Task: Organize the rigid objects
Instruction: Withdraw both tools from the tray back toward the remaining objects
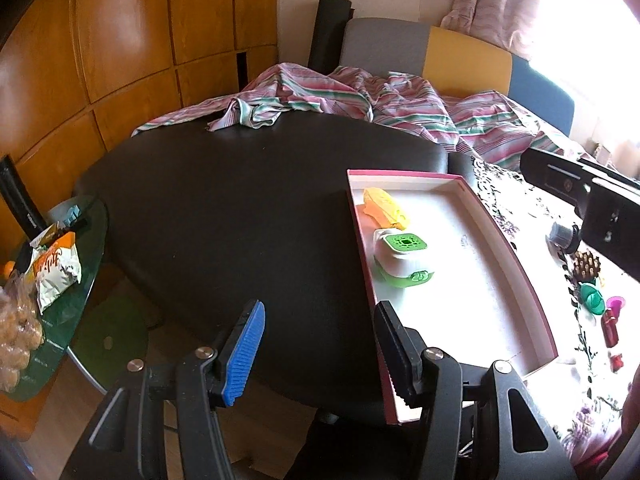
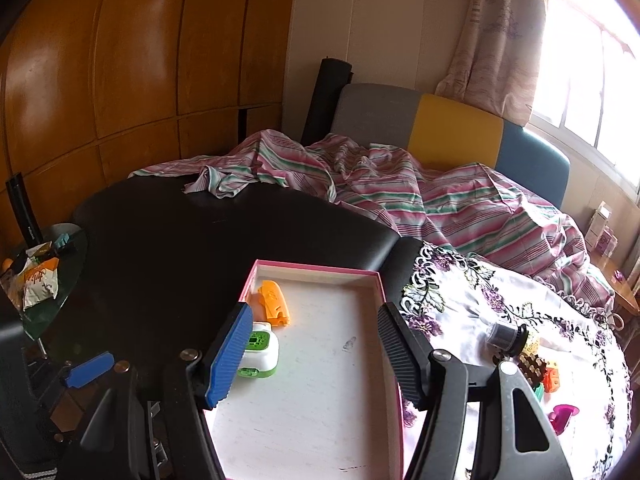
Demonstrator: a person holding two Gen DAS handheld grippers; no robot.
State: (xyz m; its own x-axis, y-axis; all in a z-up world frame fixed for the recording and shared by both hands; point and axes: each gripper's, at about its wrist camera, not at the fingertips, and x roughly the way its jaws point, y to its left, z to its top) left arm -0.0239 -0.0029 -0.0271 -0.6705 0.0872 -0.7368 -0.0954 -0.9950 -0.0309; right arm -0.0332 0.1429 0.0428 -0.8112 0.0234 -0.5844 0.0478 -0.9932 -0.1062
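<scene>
A shallow box with a pink rim (image 1: 404, 174) (image 2: 316, 266) and a white floor lies where the black surface meets the flowered cloth. In it are an orange-yellow toy piece (image 1: 386, 208) (image 2: 274, 302) and a white-and-green block (image 1: 402, 256) (image 2: 260, 350). Loose toys lie on the cloth to the right: a grey cylinder (image 1: 560, 234) (image 2: 504, 334), a brown studded piece (image 1: 586, 266) (image 2: 530, 364), a green cup (image 1: 592, 298) and a magenta cup (image 1: 616, 304) (image 2: 562, 414). My left gripper (image 1: 320, 354) is open and empty beside the box's near left wall. My right gripper (image 2: 316, 356) is open and empty over the box floor.
The black padded surface (image 1: 240, 200) spreads left of the box. A striped sheet (image 1: 400, 100) is bunched at the back before a sofa (image 2: 452, 128). A glass side table (image 1: 92, 240) with snack bags stands at the left. Wooden cupboards (image 1: 120, 40) line the wall.
</scene>
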